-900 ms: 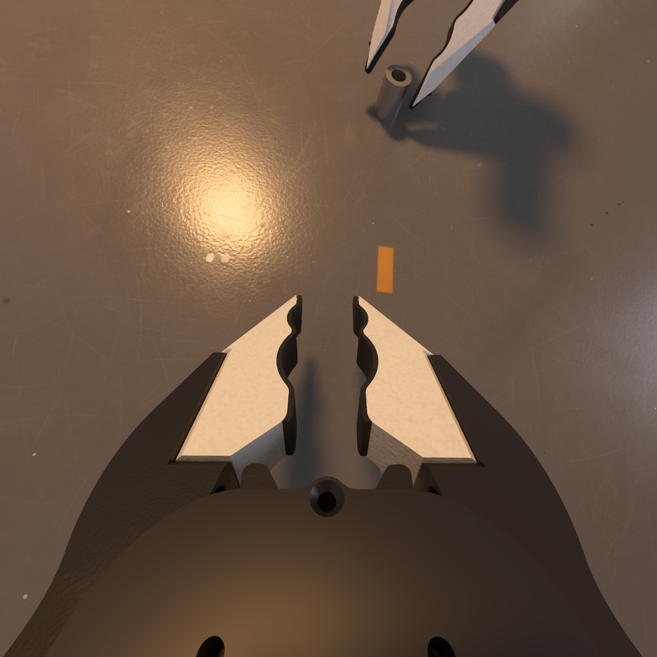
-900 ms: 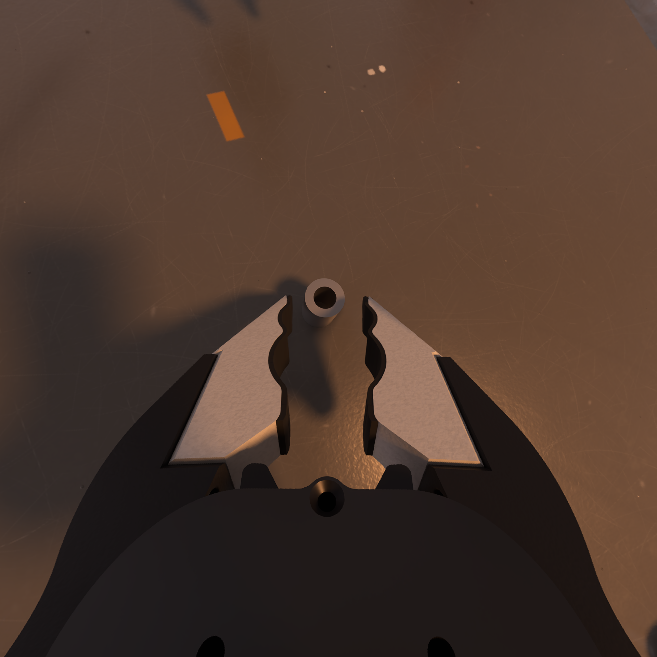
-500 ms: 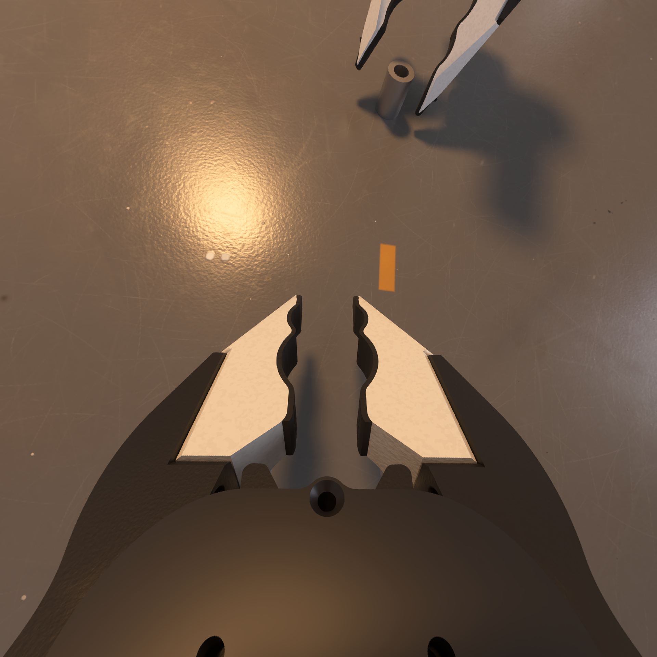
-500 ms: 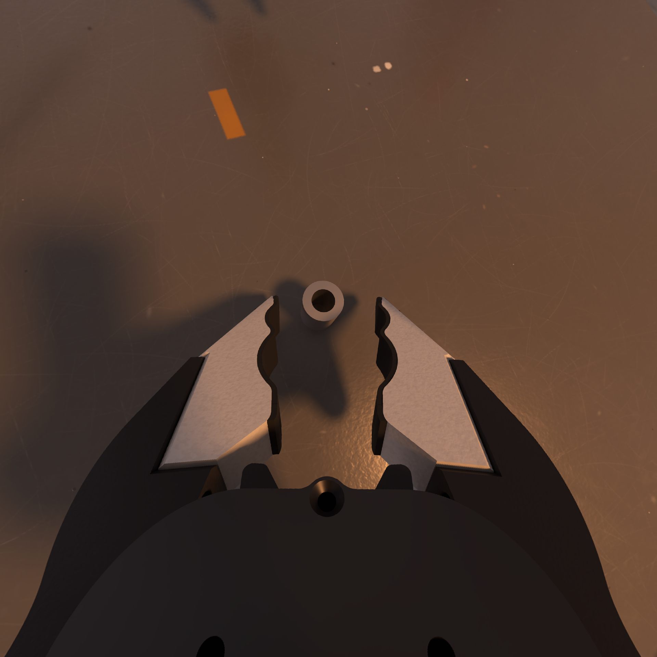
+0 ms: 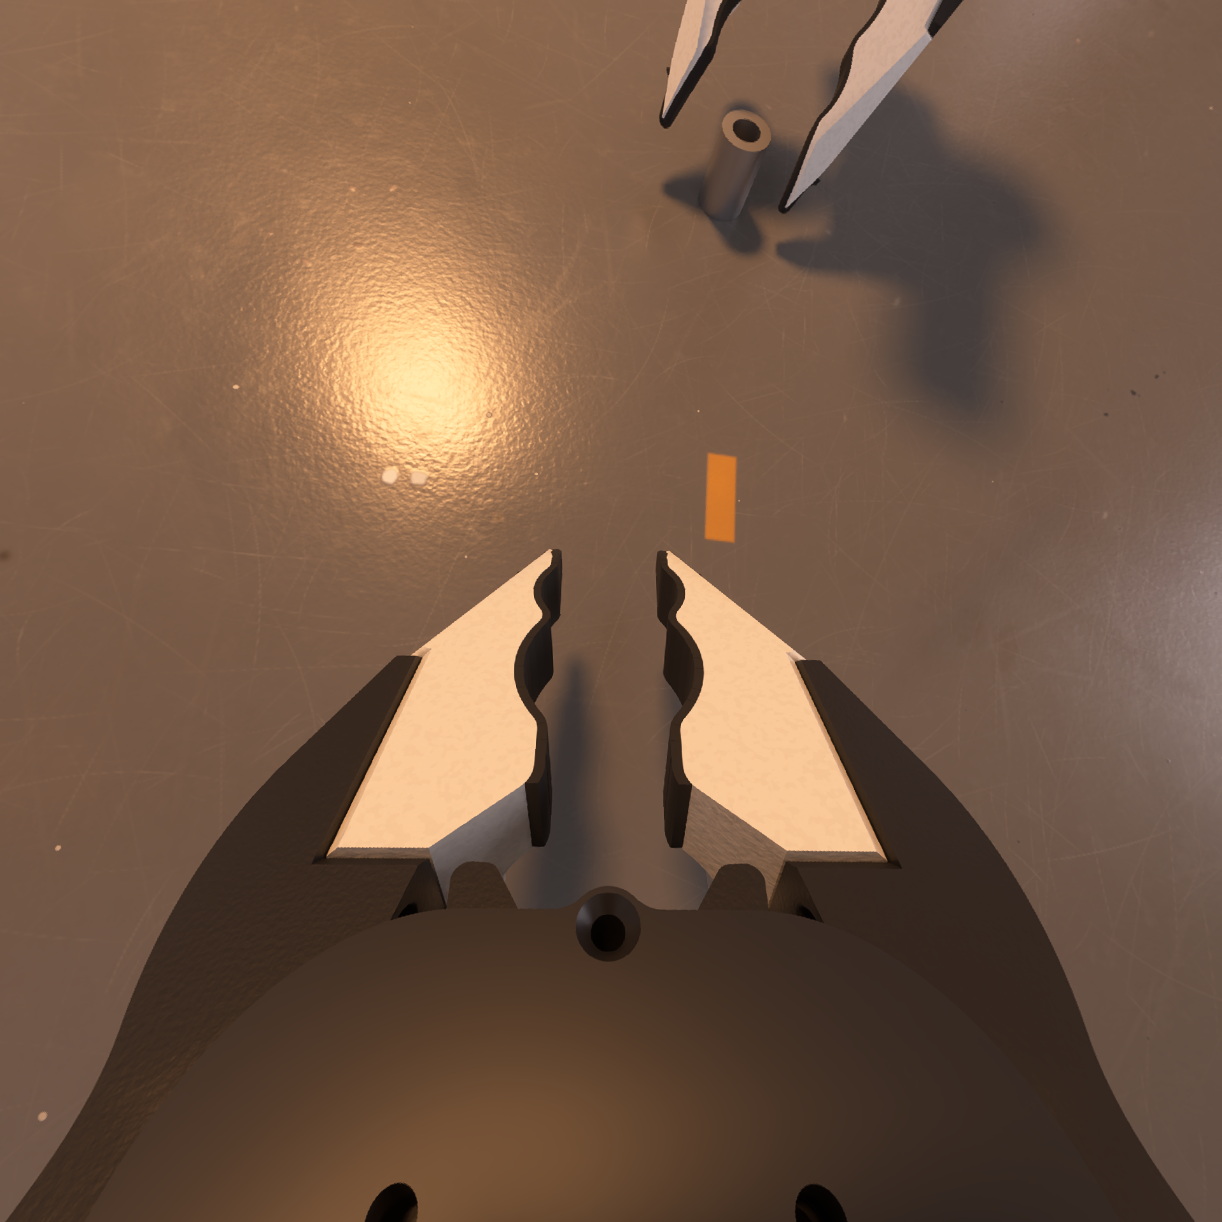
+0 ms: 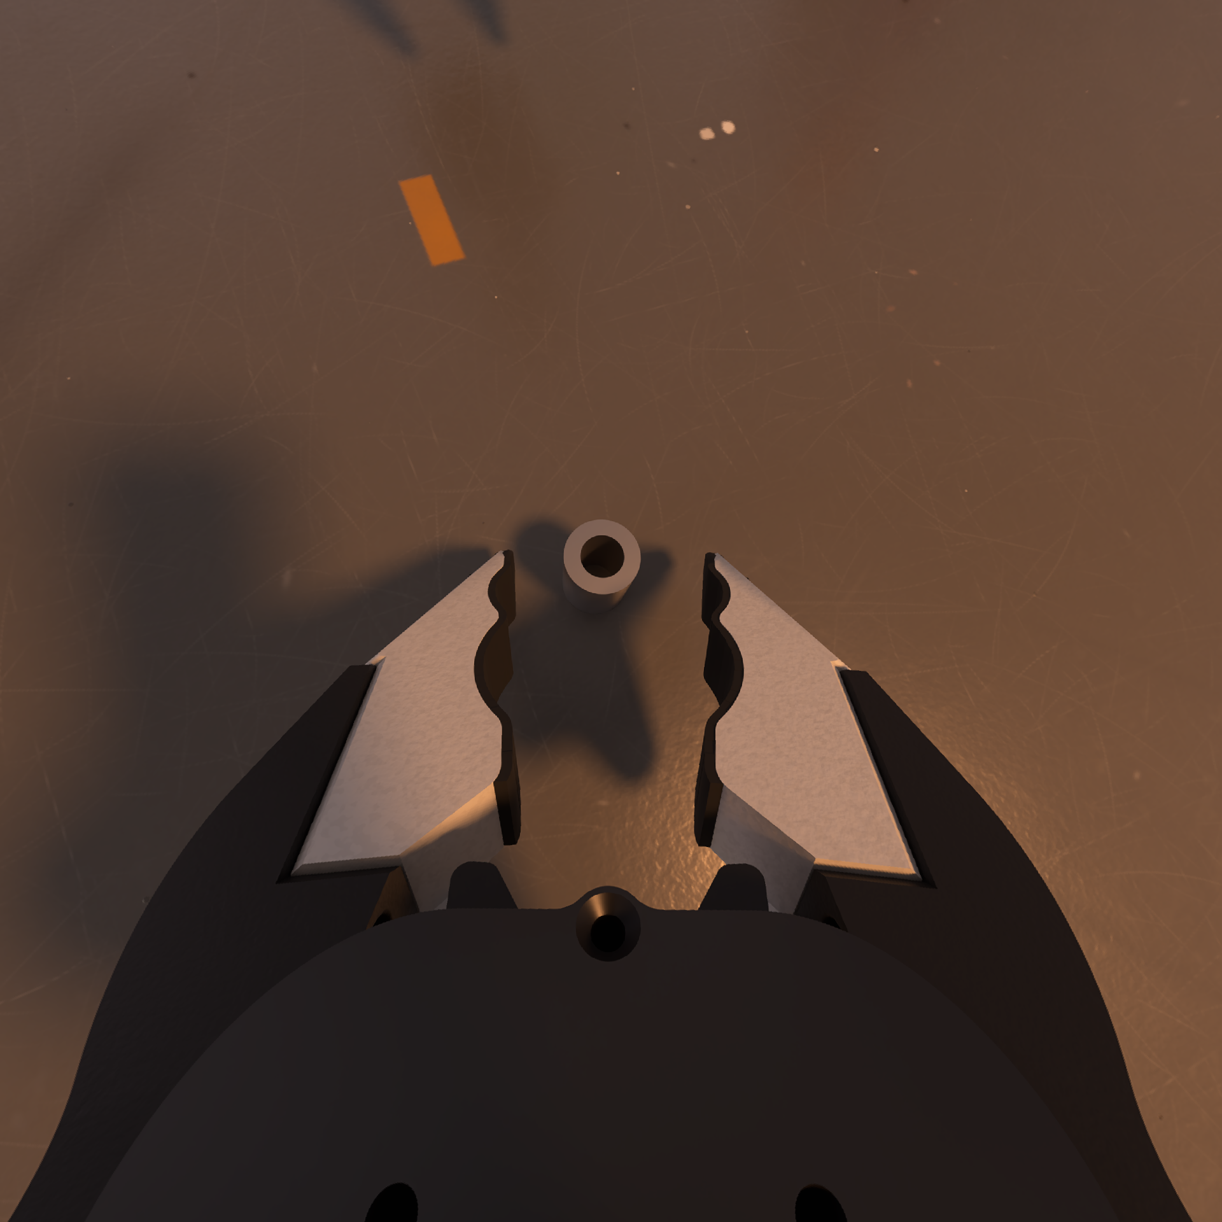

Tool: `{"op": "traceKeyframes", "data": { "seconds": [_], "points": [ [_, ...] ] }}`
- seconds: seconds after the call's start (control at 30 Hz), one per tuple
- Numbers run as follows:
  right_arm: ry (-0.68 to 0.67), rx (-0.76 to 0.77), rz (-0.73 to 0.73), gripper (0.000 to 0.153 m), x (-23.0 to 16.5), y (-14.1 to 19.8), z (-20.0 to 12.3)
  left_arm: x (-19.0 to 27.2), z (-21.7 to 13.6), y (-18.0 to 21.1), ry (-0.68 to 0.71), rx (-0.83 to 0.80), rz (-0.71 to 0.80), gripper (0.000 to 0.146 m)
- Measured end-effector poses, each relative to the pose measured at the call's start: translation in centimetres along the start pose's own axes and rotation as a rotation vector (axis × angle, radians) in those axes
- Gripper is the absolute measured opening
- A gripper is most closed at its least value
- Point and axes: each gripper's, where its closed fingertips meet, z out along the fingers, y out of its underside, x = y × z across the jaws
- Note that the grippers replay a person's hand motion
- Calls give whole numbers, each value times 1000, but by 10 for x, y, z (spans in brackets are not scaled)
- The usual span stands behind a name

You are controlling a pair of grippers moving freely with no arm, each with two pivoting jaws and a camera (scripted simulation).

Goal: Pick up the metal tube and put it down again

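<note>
A short grey metal tube (image 6: 600,566) stands upright on the brown table. It also shows in the left wrist view (image 5: 734,168) at the top right. My right gripper (image 6: 605,562) is open, pointing down, with the tube between its fingertips and clear gaps on both sides. In the left wrist view the right gripper's fingers (image 5: 840,125) straddle the tube without touching it. My left gripper (image 5: 608,559) is open and empty, well away from the tube, near the orange strip.
A flat orange strip (image 5: 721,497) lies on the table just beyond my left fingertips; it shows in the right wrist view (image 6: 431,219) too. Two small pale specks (image 5: 405,476) lie nearby. The brown table (image 5: 264,264) is scratched and glossy.
My right gripper's jaws have opened wider around the standing tube, and the tube now sits free between the tips. The left gripper has not moved.
</note>
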Motion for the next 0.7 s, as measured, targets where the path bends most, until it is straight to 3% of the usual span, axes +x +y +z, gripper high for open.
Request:
{"op": "traceKeyframes", "data": {
  "seconds": [0.27,0.43,0.7],
  "points": [
    [-32,-6,1,55,-3,3,4,0,1,0,2,-3,0,28],
    [-46,-1,-3,23,-3,3,4,0,1,1,3,-5,-1,28],
    [-60,12,-10,22,-2,1,-1,-1,2,2,4,-7,-3,28]
  ]
}}
